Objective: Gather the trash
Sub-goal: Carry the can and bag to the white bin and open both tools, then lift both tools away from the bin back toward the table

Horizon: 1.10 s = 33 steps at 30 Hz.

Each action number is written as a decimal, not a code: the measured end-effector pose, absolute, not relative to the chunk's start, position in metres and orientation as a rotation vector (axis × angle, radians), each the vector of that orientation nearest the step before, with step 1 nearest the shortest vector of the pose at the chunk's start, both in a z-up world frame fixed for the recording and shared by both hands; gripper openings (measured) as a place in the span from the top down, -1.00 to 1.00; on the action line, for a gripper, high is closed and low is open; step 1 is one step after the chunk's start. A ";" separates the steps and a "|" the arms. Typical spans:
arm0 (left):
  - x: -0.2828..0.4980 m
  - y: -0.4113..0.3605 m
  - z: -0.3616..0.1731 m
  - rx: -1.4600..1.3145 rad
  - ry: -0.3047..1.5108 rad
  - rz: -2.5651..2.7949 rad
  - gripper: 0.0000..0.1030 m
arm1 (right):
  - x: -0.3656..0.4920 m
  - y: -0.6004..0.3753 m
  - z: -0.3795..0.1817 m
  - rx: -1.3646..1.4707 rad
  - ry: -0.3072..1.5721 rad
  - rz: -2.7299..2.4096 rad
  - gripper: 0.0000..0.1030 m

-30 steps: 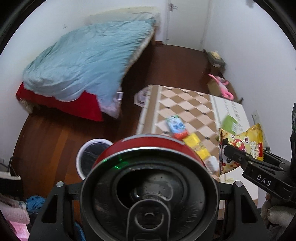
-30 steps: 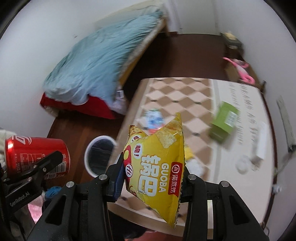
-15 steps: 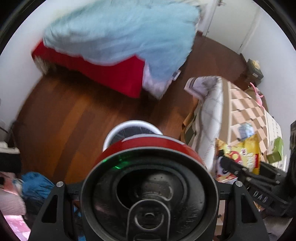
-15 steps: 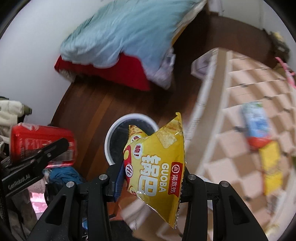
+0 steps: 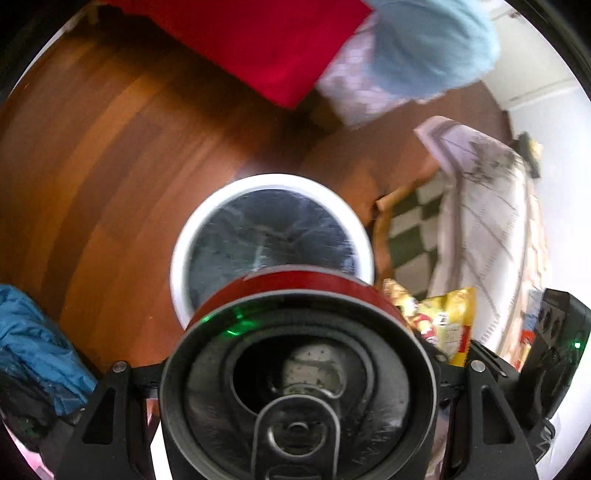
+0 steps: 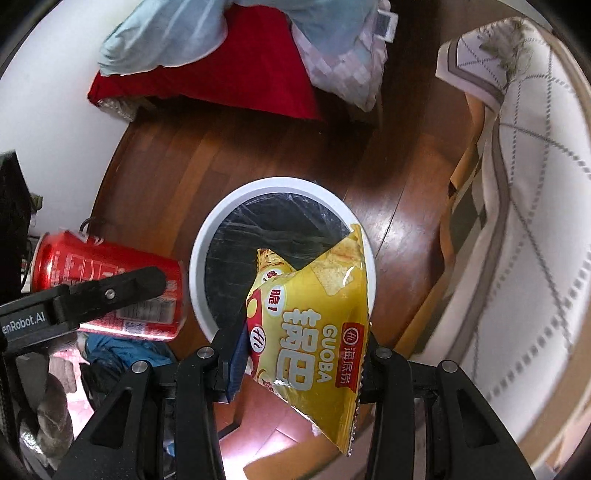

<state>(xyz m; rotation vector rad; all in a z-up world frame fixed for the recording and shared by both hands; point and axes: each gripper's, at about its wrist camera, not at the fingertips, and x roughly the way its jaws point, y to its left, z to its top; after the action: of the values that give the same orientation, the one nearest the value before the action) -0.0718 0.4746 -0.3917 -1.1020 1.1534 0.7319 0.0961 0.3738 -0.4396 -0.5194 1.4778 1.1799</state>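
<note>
The left gripper (image 5: 299,373) is clamping a red can (image 5: 299,384) between its two fingers, with the can's open top and pull tab facing the left wrist camera. In the right wrist view the can (image 6: 107,288) is lying sideways in the air, just left of the bin's rim.

The right gripper (image 6: 299,354) is pinching a yellow snack bag (image 6: 317,328) between its fingers; the bag's upper corner is overlapping the bin opening, while its lower corner is hanging below the fingers.

The bin (image 6: 207,236) — round, white-rimmed, lined with a dark plastic bag — is standing on the wooden floor (image 6: 177,162) directly below both grippers. Whether anything is lying inside cannot be determined.

A table covered with a patterned cloth (image 6: 524,206) is standing just right of the bin. A bed with a red sheet (image 6: 236,74) and a light blue quilt (image 6: 166,33) is occupying the far side of the floor — well apart from the bin. A blue garment (image 5: 33,350) is lying on the floor at lower left.
</note>
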 end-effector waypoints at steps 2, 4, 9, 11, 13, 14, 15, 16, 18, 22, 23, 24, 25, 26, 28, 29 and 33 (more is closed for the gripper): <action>-0.083 0.480 -0.393 -1.124 1.134 0.748 -0.53 | 0.099 0.379 -0.448 -0.497 1.502 1.175 0.06; -0.098 0.486 -0.391 -1.163 1.072 0.773 -0.78 | 0.101 0.383 -0.454 -0.484 1.522 1.180 -0.09; -0.120 0.481 -0.383 -1.158 1.029 0.831 -0.85 | 0.099 0.386 -0.451 -0.459 1.520 1.194 -0.55; -0.125 0.472 -0.375 -1.121 1.028 0.864 -0.86 | 0.097 0.389 -0.448 -0.477 1.500 1.198 -0.79; -0.129 0.466 -0.367 -1.070 1.025 0.912 -0.86 | 0.092 0.387 -0.442 -0.523 1.465 1.183 -0.97; -0.131 0.461 -0.361 -1.036 1.028 0.943 -0.87 | 0.088 0.385 -0.436 -0.545 1.445 1.180 -0.98; -0.131 0.457 -0.357 -1.010 1.030 0.967 -0.87 | 0.083 0.382 -0.430 -0.565 1.421 1.182 -0.98; -0.132 0.452 -0.350 -0.964 1.034 0.999 -0.87 | 0.079 0.378 -0.423 -0.583 1.399 1.188 -0.98; -0.133 0.443 -0.340 -0.893 1.047 1.045 -0.87 | 0.071 0.372 -0.413 -0.618 1.354 1.184 -0.98; -0.135 0.420 -0.317 -0.781 1.052 1.102 -0.87 | 0.064 0.358 -0.392 -0.651 1.286 1.168 -0.98; -0.134 0.416 -0.312 -0.760 1.053 1.111 -0.87 | 0.063 0.354 -0.385 -0.654 1.271 1.162 -0.98; -0.134 0.410 -0.306 -0.742 1.050 1.117 -0.87 | 0.062 0.350 -0.379 -0.655 1.257 1.159 -0.98; -0.135 0.405 -0.300 -0.721 1.046 1.128 -0.87 | 0.061 0.345 -0.371 -0.656 1.239 1.159 -0.98; -0.137 0.400 -0.295 -0.703 1.044 1.136 -0.87 | 0.059 0.340 -0.364 -0.656 1.224 1.157 -0.98; -0.139 0.389 -0.283 -0.675 1.033 1.147 -0.87 | 0.057 0.329 -0.350 -0.645 1.208 1.162 -0.98; -0.140 0.385 -0.278 -0.665 1.027 1.149 -0.87 | 0.056 0.323 -0.342 -0.637 1.201 1.165 -0.98; -0.144 0.363 -0.253 -0.640 0.997 1.145 -0.87 | 0.052 0.297 -0.310 -0.603 1.164 1.190 -0.98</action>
<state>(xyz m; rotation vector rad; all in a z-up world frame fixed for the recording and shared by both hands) -0.1438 0.3633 -0.2535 -0.6398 0.9969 1.1452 0.0522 0.2967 -0.3101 -0.6033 1.1636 1.1905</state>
